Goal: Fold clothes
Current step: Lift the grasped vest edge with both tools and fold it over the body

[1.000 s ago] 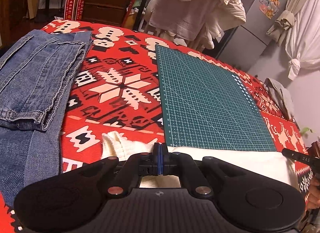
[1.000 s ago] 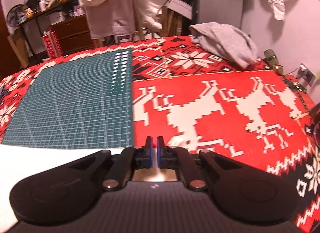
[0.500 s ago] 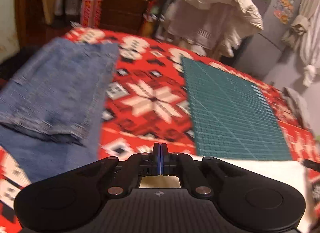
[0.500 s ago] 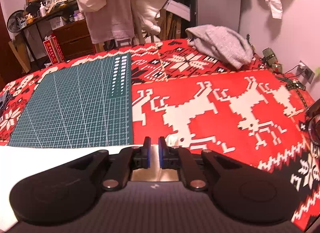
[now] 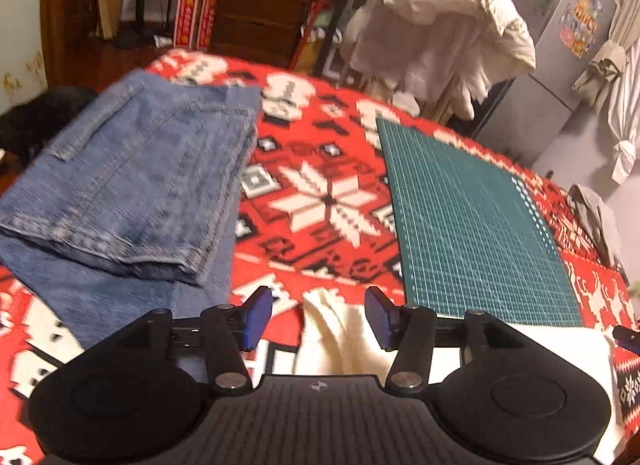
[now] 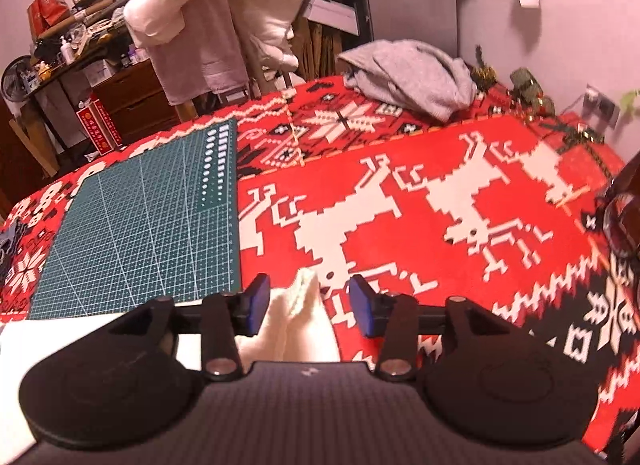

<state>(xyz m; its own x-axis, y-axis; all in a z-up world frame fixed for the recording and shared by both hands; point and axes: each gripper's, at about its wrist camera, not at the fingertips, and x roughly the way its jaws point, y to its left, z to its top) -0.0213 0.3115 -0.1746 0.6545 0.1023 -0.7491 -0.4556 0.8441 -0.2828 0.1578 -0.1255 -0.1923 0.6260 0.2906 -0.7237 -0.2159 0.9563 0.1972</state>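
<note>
Red reindeer-patterned blanket point(image 6: 420, 169) covers the table, with folded jeans point(image 5: 132, 193) at my far left and a green cutting mat point(image 5: 472, 225) in the middle. Cream garment point(image 5: 344, 329) lies along the near edge below the mat. Both my left gripper point(image 5: 318, 315) and right gripper point(image 6: 306, 303) have fingers spread wide, each straddling a bunched end of the garment, gripping nothing.

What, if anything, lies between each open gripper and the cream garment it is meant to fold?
Nothing visible. The cream garment bunches up directly between the open jaws of the left gripper, and likewise at the right gripper.
</note>
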